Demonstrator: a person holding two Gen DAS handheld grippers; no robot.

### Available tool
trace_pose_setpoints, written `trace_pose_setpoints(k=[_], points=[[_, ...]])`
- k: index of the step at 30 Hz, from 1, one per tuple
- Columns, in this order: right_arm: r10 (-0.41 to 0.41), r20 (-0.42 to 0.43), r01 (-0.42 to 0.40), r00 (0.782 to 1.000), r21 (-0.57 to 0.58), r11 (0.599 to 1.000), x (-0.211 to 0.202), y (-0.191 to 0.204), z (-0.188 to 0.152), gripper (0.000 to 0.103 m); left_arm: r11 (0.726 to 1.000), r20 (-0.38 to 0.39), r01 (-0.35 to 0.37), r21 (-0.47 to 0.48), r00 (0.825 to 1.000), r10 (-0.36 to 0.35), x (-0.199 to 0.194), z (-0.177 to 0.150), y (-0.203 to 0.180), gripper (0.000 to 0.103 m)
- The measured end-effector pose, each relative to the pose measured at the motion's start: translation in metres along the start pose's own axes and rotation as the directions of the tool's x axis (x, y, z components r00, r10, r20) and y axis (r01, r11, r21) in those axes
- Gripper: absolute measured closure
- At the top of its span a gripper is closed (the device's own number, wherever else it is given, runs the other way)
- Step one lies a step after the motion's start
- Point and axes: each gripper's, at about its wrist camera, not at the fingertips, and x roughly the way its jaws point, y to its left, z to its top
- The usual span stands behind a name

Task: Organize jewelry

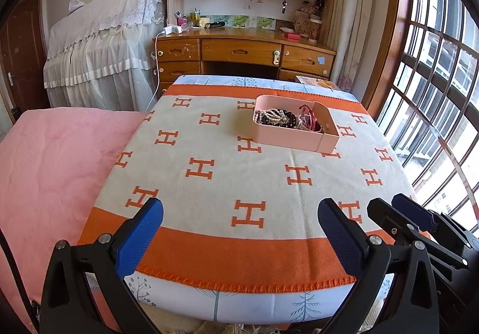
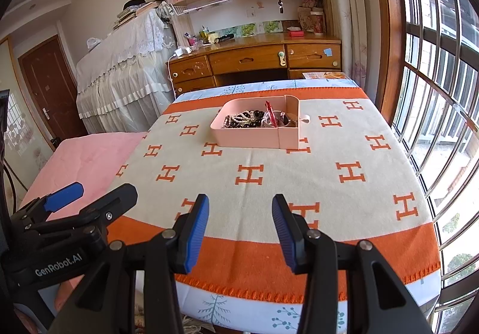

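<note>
Since every piece of jewelry (image 1: 278,117) is lying inside the pink tray (image 1: 287,139) and none on the blanket (image 1: 227,160), the sorting is looking nearly or wholly done (whether the pieces are ordered by compartment is hard to tell). The tray is sitting toward the far side of the tabletop (image 1: 269,304), well apart from both grippers. The left gripper (image 1: 239,229) is hovering at the near edge with jaws wide apart and empty; the right gripper (image 2: 240,232) is standing partly apart, also gripping nothing.
</note>
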Motion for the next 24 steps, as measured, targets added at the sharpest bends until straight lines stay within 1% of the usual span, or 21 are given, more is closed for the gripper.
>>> trace_pose_setpoints(k=[11,18,24], points=[[-0.001,-0.003,0.001,1.000,0.001,1.000,-0.001,0.002,0.004,0.058,1.000,-0.005,0.001,-0.001,1.000,-0.001,0.001,0.002,0.003,0.001],[-0.003,-0.009,0.003,1.000,-0.001,1.000,0.000,0.002,-0.004,0.058,1.000,-0.011,0.000,-0.006,1.000,0.000,0.002,0.000,0.009,0.001],[-0.002,-0.013,0.002,1.000,0.000,1.000,0.000,0.003,-0.003,0.058,1.000,-0.017,-0.004,-0.009,1.000,0.004,0.004,0.000,0.012,0.001]])
